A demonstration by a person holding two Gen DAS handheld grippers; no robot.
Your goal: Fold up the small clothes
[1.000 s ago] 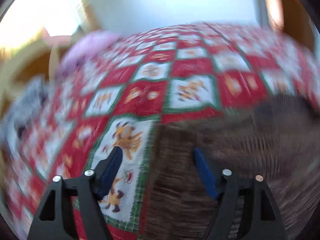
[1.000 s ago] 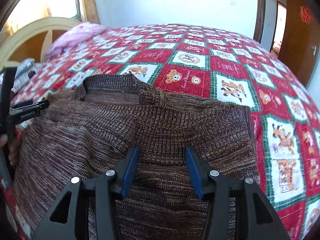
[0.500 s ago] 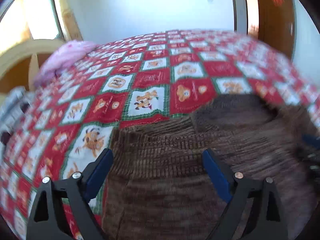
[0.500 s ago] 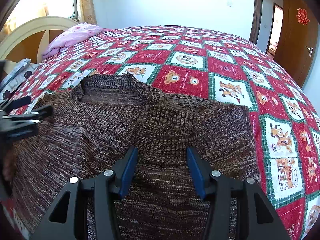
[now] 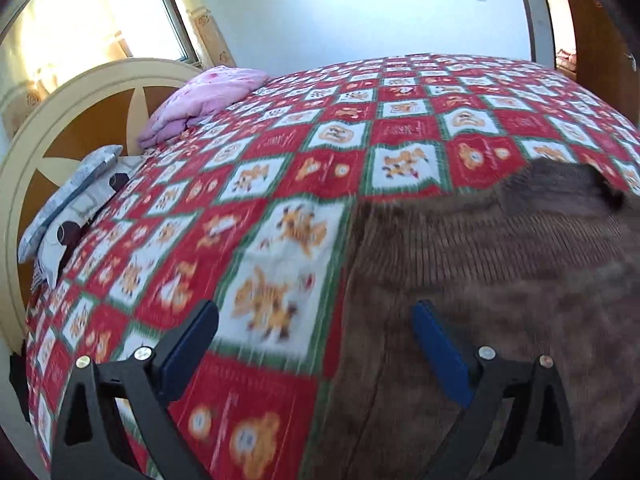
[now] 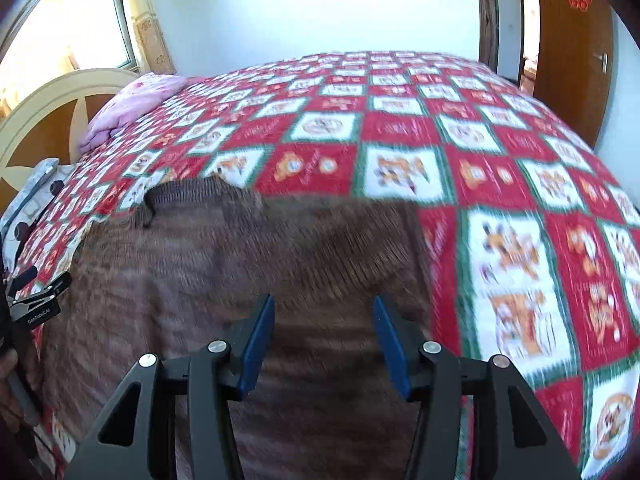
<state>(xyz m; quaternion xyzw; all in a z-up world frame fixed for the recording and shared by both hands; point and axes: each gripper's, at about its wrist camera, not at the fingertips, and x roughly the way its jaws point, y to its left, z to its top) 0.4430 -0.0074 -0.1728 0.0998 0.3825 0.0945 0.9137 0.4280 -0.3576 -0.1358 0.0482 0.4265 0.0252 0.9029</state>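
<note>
A brown knitted sweater (image 6: 248, 264) lies flat on the red, white and green patterned bedspread (image 6: 400, 128), collar toward the far side. In the left wrist view the sweater (image 5: 500, 272) fills the lower right. My left gripper (image 5: 316, 320) is open wide and empty, straddling the sweater's left edge, one finger over the bedspread (image 5: 280, 184) and one over the knit. My right gripper (image 6: 324, 316) is open and empty, above the sweater's right part. The left gripper also shows at the left edge of the right wrist view (image 6: 36, 296).
A pink folded blanket (image 5: 204, 100) and grey patterned pillows (image 5: 76, 208) lie by the cream and wood headboard (image 5: 80, 120) at the left. A wooden door (image 6: 572, 48) stands at the far right. The window (image 5: 132, 12) is bright.
Both grippers moved; the left swung left so it straddles the sweater's left edge. The sweater's folded upper part now lies flatter. Both views are motion-blurred.
</note>
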